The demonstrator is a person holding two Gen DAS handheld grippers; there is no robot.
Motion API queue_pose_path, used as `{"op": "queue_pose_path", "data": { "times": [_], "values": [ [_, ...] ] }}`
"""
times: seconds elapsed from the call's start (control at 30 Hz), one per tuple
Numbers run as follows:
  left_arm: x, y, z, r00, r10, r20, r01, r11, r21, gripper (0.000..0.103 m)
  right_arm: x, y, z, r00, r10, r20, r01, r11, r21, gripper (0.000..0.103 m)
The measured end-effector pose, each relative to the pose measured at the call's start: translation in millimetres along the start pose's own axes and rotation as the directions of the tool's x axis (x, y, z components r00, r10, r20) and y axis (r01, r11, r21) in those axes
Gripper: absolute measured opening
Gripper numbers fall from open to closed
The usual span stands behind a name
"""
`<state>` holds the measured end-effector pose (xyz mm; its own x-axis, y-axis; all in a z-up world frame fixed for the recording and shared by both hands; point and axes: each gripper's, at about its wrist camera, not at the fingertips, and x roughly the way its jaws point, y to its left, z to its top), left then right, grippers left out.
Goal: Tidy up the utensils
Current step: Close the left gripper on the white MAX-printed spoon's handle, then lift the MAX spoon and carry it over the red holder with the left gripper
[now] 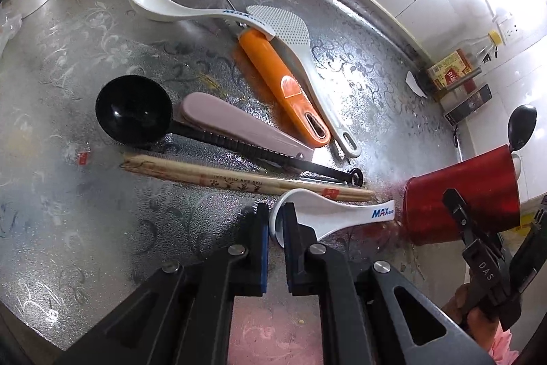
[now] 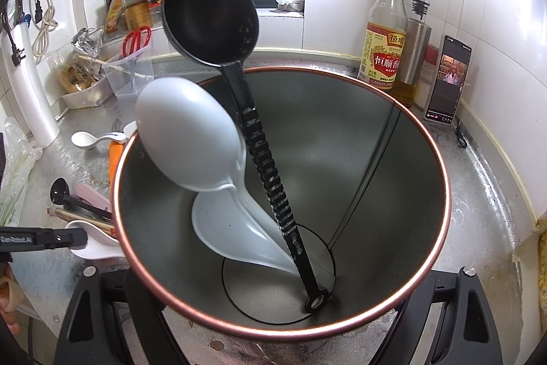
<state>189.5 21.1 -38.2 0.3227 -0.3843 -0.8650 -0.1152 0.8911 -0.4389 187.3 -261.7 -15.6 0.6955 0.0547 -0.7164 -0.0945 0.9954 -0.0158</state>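
Two utensils already in red canister [image 2: 403, 132]: black ladle [image 2: 208, 19], white spoon [image 2: 184, 135]. Left hand-held gripper [image 1: 275, 221] pinches second white spoon [image 1: 328, 211] on surface [image 1: 68, 91]. Right hand-held gripper [image 2: 280, 313] apparently clamps canister. Chopsticks [image 1: 205, 175], orange peeler [image 1: 283, 84], rice paddle [image 1: 290, 33] remain.

left gripper [image 1: 275, 221]: black arms, blue pads, round silver screws
right gripper [image 1: 492, 265]: black, "DAS" in white letters
sleeve [image 1: 502, 346]: pink, by the right gripper
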Motion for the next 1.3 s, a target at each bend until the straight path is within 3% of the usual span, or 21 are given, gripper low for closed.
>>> {"op": "queue_pose_path", "data": {
  "times": [0.17,0.37,0.6,0.8,1.13,1.3],
  "values": [
    [-2,-2,-2,1.000,-0.002,0.020,0.002,1.000,0.017,0.007,0,1,0,1.000,0.000,0.000,0.000,1.000,0.000,0.091],
    [-31,-10,3,0.993,0.017,0.116,-0.024,0.998,0.061,0.006,0,1,0,1.000,-0.001,0.000,0.001,1.000,0.000,0.091],
    [-76,-18,16,0.969,0.029,0.247,-0.055,0.994,0.098,0.006,0,1,0,1.000,0.000,0.000,0.000,1.000,-0.001,0.091],
    [-108,-39,24,0.944,-0.026,0.328,-0.026,0.988,0.155,0.006,0,1,0,1.000,-0.001,0.000,0.001,1.000,-0.001,0.091],
    [-149,-102,27,0.903,-0.163,0.397,0.017,0.938,0.347,0.006,0,1,0,1.000,-0.001,0.000,0.001,1.000,-0.001,0.091],
    [-150,-133,27,0.899,-0.172,0.404,-0.022,0.901,0.434,0.006,0,0,0,1.000,-0.001,0.001,0.001,1.000,-0.001,0.091]
  ]
}}
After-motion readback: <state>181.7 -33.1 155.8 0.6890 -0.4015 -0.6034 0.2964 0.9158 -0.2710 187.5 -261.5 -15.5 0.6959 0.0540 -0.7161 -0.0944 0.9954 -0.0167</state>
